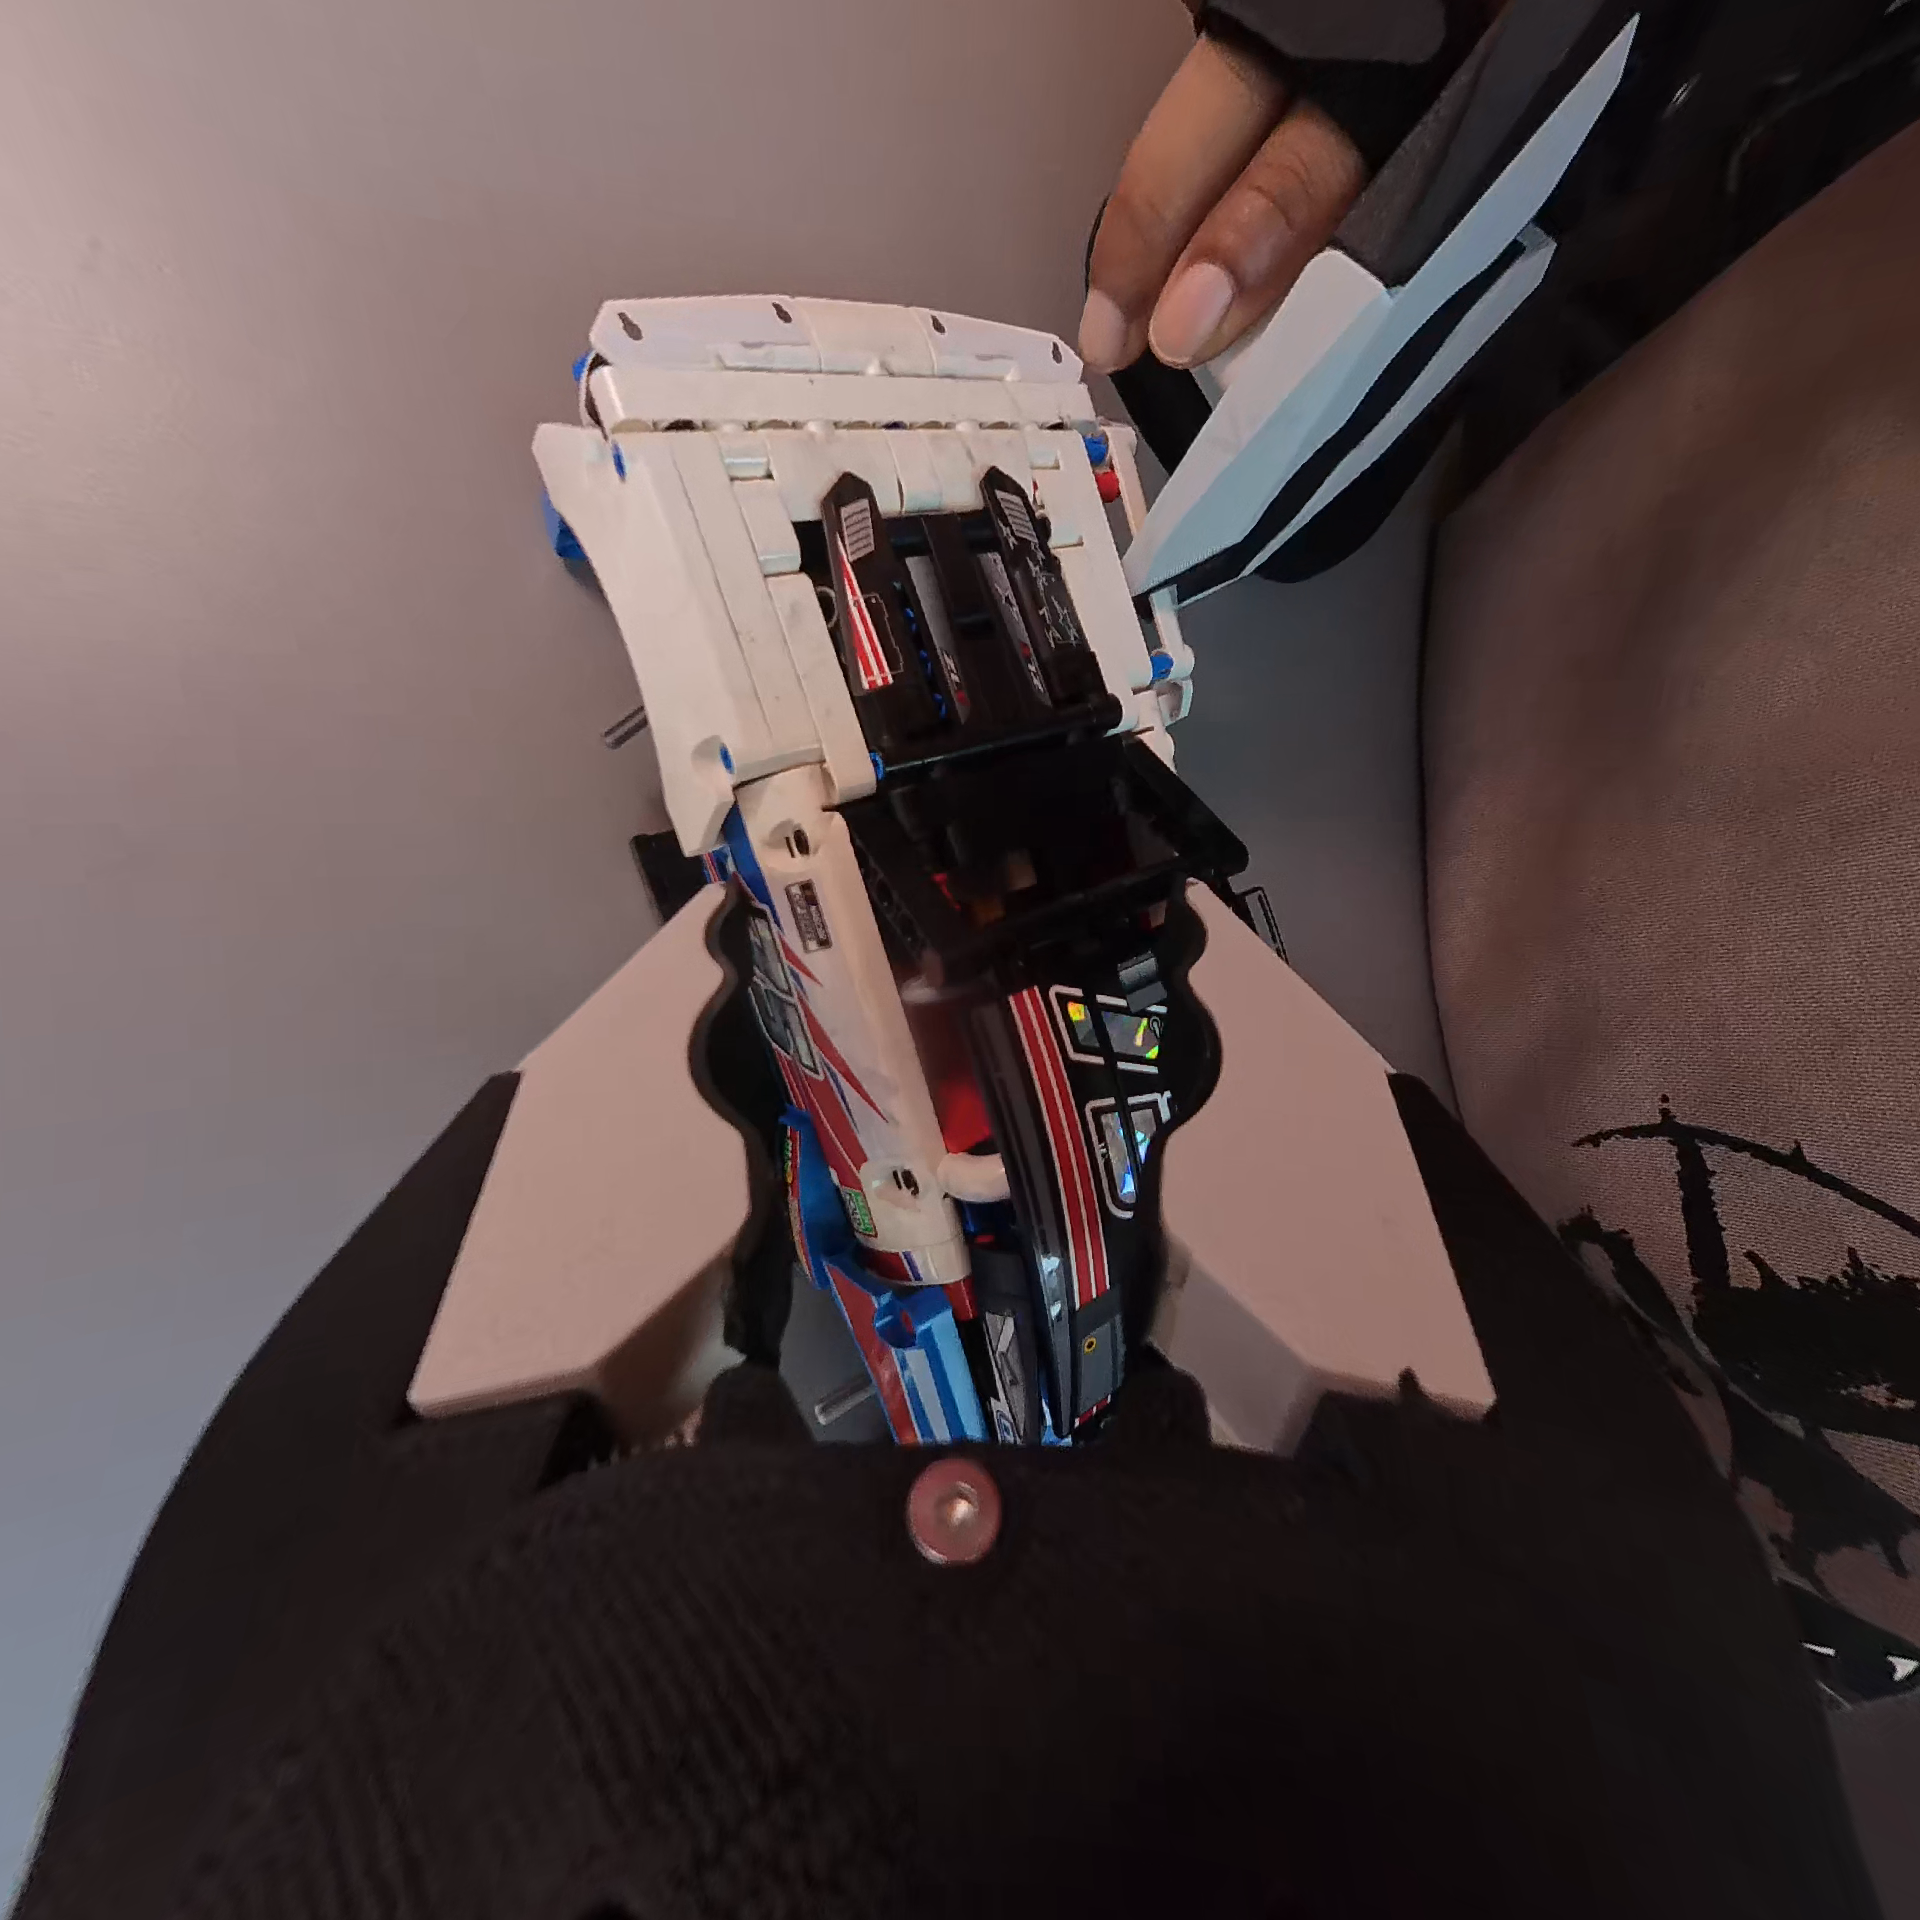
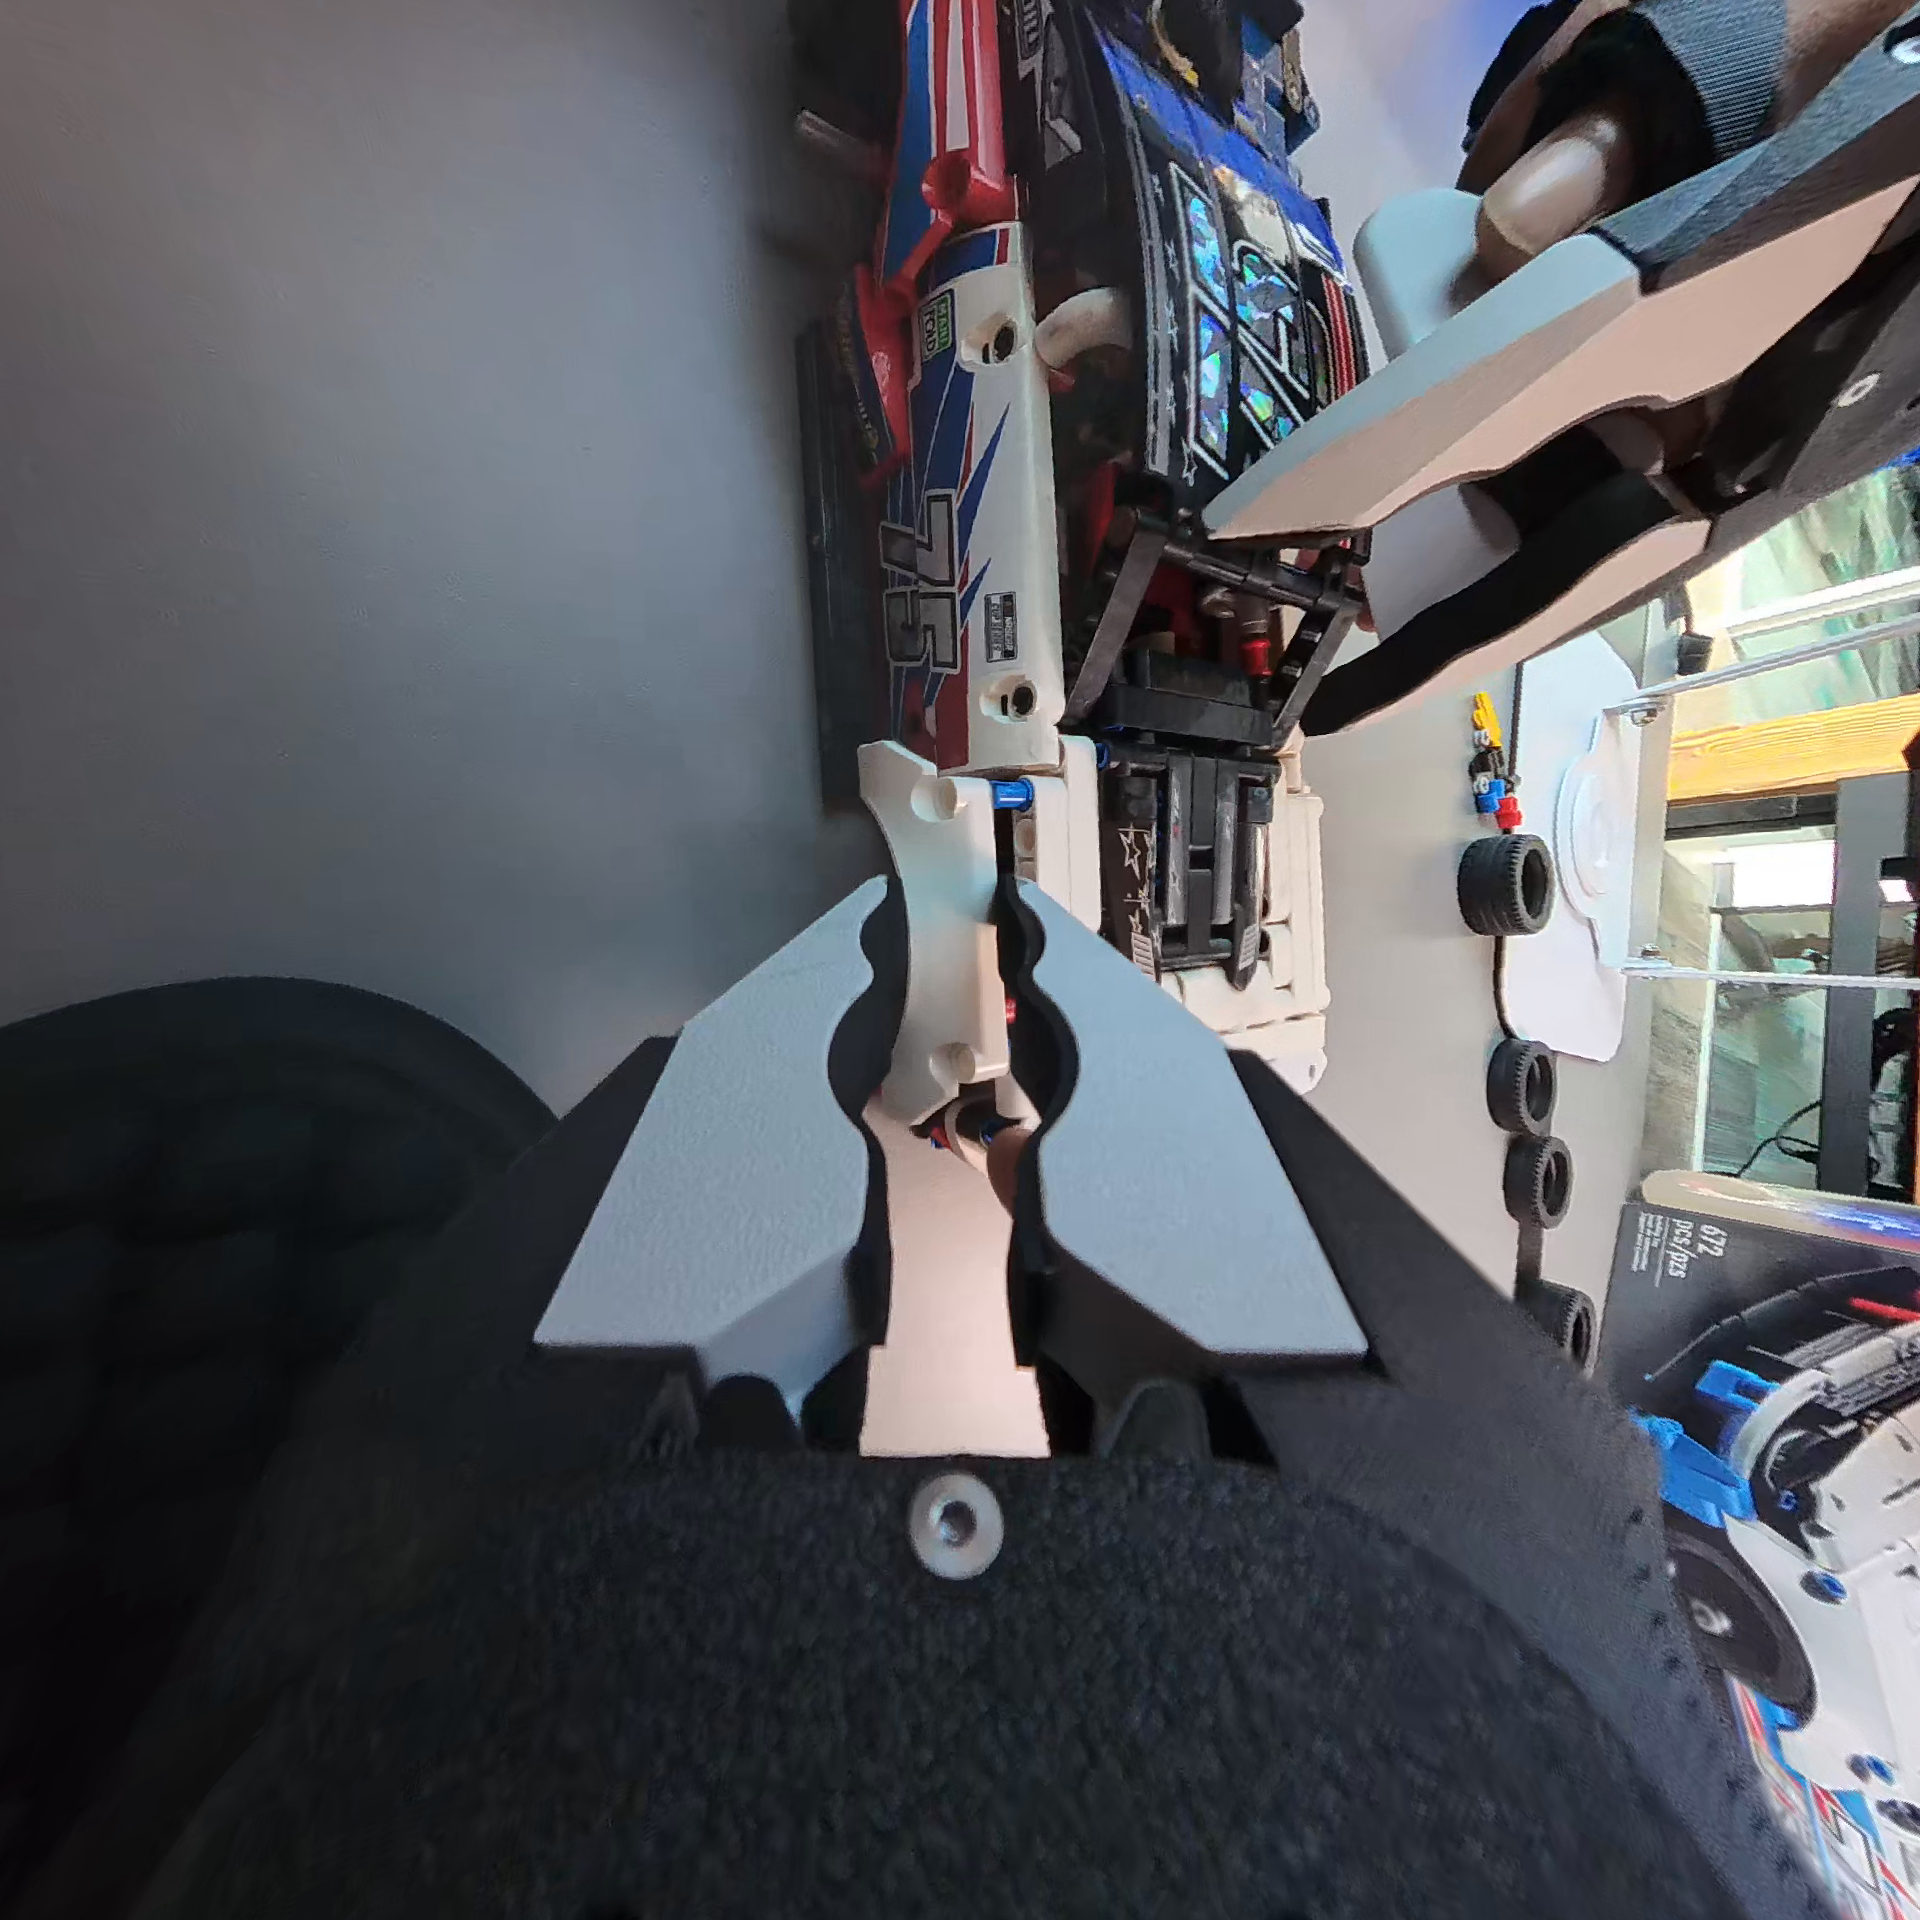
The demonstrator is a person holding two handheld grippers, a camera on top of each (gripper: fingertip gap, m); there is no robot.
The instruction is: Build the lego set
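Left wrist view: left hand-held gripper (image 1: 951,1132) clamps the car body (image 1: 883,727) mid-air; right hand-held gripper (image 2: 951,1003) pinches its white fender panel (image 2: 940,935). Bodywork mostly built; loose tyres (image 2: 1507,885) on desk (image 2: 1403,1039), wheels apparently left.

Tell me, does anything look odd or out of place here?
Yes: the lego car has no wheels fitted; four black tyres lie loose on the white table. Both grippers, left and right, hold the car.

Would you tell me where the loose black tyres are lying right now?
In the right wrist view, the black tyres lie right of the lego car, near the set's box.
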